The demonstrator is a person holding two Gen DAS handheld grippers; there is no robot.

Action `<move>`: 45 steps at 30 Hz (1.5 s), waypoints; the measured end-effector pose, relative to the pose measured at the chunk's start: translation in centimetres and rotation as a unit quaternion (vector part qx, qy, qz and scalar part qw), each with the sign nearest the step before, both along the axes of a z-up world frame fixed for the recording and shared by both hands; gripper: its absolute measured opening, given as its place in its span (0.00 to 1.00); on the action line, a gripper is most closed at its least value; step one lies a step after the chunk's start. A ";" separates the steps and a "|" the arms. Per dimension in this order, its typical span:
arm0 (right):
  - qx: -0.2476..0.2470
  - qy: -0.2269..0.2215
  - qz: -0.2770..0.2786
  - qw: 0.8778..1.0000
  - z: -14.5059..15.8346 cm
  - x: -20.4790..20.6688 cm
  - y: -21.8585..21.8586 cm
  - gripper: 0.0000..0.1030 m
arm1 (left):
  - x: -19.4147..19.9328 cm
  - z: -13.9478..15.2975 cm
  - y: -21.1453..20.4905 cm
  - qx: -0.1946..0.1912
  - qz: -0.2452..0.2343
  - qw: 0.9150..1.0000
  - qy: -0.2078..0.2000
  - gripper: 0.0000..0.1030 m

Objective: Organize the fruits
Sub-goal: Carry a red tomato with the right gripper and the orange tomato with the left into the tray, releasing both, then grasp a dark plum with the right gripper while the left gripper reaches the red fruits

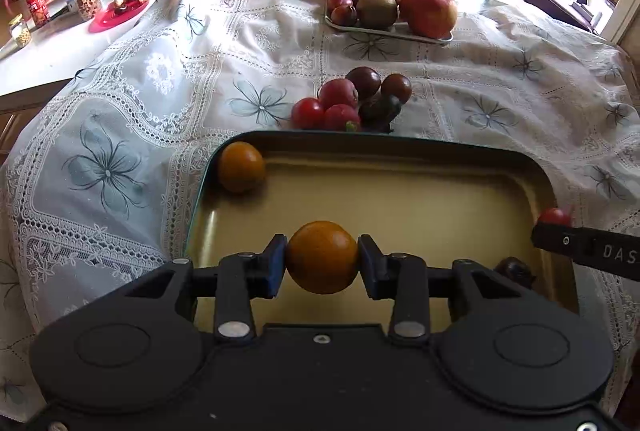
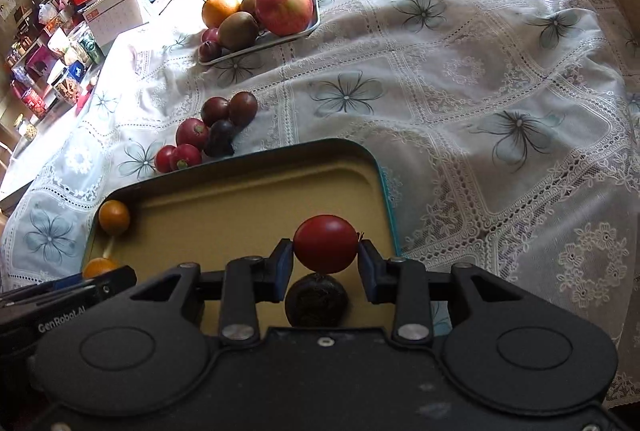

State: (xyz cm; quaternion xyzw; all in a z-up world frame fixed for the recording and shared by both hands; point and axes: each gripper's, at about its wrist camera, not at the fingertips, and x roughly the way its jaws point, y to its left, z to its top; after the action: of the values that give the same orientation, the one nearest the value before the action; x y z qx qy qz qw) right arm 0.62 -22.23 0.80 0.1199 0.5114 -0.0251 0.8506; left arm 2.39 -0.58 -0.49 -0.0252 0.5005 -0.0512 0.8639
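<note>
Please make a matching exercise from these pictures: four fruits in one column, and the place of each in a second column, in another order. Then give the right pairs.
Fruits
1. orange tomato
2. red tomato
3. apple
4. dark tomato

Places
A. on the far white tray, beside the kiwis
B. between the fingers of the left gripper
C. on the floor of the near tray, under the right gripper
D. between the fingers of the right gripper

Pairs: 1-B, 2-D, 3-A, 4-C
</note>
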 end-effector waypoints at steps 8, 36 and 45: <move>-0.031 -0.009 0.000 0.999 -0.1 -0.4 0.6 0.36 | -0.6 -0.8 0.8 0.010 0.014 1.000 0.010 0.47; -0.022 -0.005 0.006 1.000 -0.1 -0.6 0.8 0.37 | -1.0 -1.1 0.8 0.007 0.006 1.000 0.012 0.47; -0.023 -0.005 0.010 1.000 0.0 -0.7 0.9 0.37 | -0.8 -1.0 1.3 0.004 0.013 1.000 0.019 0.47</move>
State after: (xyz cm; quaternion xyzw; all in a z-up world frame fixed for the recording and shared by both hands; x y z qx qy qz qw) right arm -0.04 -21.31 0.75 0.0951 0.5073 -0.0280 0.8561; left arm 1.54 0.72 -1.54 -0.0289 0.5164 -0.0377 0.8550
